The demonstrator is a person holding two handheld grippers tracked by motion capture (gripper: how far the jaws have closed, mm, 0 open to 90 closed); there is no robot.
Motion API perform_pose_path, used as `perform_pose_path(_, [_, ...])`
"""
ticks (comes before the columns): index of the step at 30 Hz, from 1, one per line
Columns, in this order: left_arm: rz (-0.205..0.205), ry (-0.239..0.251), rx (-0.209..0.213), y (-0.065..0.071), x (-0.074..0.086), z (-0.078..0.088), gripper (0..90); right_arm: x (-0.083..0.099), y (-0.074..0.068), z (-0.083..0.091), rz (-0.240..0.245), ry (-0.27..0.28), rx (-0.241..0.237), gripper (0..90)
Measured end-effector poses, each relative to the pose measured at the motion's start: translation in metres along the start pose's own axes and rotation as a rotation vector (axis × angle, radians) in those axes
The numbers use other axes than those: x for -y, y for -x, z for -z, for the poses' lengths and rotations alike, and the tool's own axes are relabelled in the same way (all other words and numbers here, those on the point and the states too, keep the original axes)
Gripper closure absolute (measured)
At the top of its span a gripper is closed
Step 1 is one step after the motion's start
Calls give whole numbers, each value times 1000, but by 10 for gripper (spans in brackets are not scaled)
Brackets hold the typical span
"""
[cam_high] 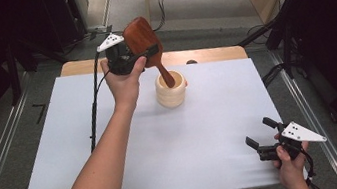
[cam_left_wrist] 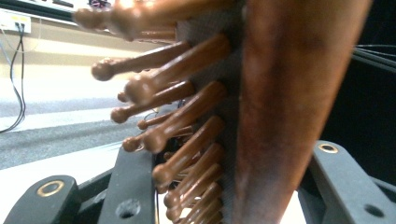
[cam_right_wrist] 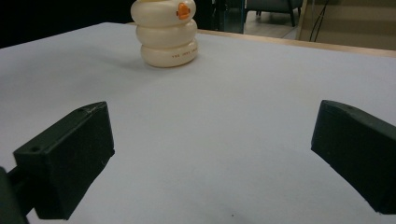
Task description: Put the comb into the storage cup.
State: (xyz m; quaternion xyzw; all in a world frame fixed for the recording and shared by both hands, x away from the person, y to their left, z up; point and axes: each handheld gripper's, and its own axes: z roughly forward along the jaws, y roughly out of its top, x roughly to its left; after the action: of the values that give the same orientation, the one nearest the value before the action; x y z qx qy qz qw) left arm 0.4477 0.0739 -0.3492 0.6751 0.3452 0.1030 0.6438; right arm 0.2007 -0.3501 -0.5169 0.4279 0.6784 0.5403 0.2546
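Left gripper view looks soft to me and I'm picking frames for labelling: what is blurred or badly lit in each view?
Left gripper view: the hairbrush sits so close that its bristles smear out of focus. High view: the table sheet is evenly lit, surroundings dark. Right gripper view: the cream holder is fairly sharp, with a soft shadow at its base.
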Motion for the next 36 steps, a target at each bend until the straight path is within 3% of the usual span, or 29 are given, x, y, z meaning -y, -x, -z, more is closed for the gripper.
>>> perform_pose_path(8, [4, 4, -26, -6, 2, -6, 549, 0, 0, 0, 1, 1, -4, 0])
perform_pose_path(23, [-37, -40, -58, -4, 19, -25, 544, 0, 0, 0, 2, 5, -8, 0])
perform_pose_path(36, [-21, -49, -97, -9, 40, -31, 544, 0, 0, 0, 2, 5, -14, 0])
